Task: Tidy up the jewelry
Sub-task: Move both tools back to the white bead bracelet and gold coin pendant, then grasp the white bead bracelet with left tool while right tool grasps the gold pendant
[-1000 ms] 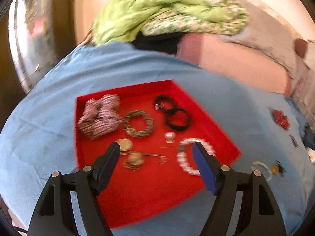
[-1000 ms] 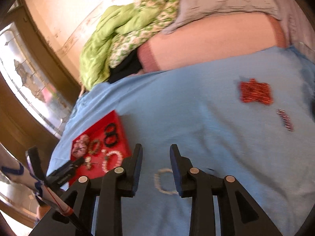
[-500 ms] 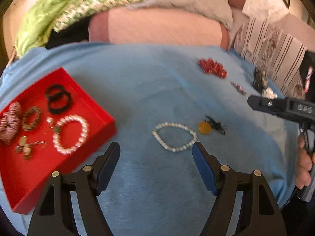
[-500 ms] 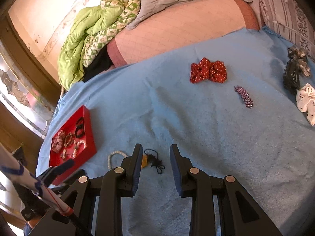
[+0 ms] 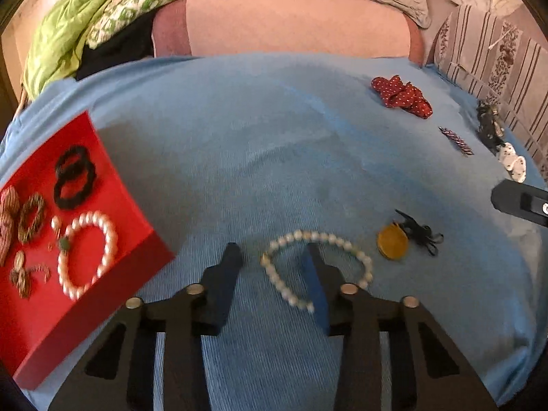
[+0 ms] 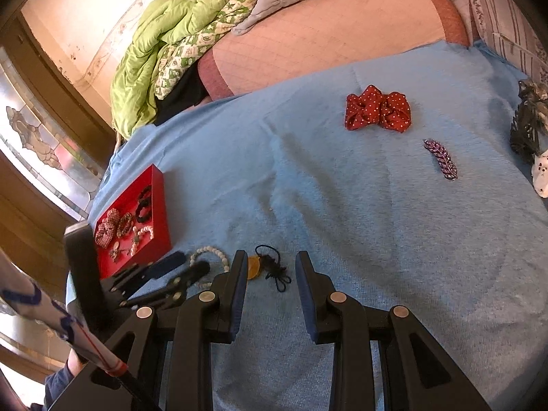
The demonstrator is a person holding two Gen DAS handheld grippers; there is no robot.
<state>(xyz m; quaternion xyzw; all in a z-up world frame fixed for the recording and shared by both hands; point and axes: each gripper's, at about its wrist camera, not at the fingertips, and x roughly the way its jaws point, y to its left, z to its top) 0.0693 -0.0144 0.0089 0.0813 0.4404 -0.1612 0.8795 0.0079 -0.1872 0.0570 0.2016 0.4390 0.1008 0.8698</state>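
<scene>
A red tray [image 5: 113, 178] at the left holds a pearl bracelet [image 5: 87, 255], black hair ties [image 5: 73, 179], a beaded bracelet, a striped scrunchie and small pieces. A second pearl bracelet [image 5: 318, 267] lies on the blue sheet. My left gripper [image 5: 272, 251] is open and low over its left part, with its right finger inside the loop. A gold pendant on a black cord [image 5: 394, 241] lies to its right. My right gripper [image 6: 270, 267] is open just before that pendant [image 6: 255, 267]. The tray also shows in the right wrist view [image 6: 161, 205].
A red dotted scrunchie [image 6: 376, 111], a purple beaded clip [image 6: 441, 159], a dark hair claw [image 6: 525, 126] and a white dotted scrunchie [image 6: 541, 174] lie far right on the sheet. Pillows and a green quilt [image 5: 102, 20] are piled behind.
My left gripper swung right from over the tray, then dropped onto the loose pearl bracelet and narrowed a little. My right gripper shifted right and forward, bringing the pendant between its fingers' line.
</scene>
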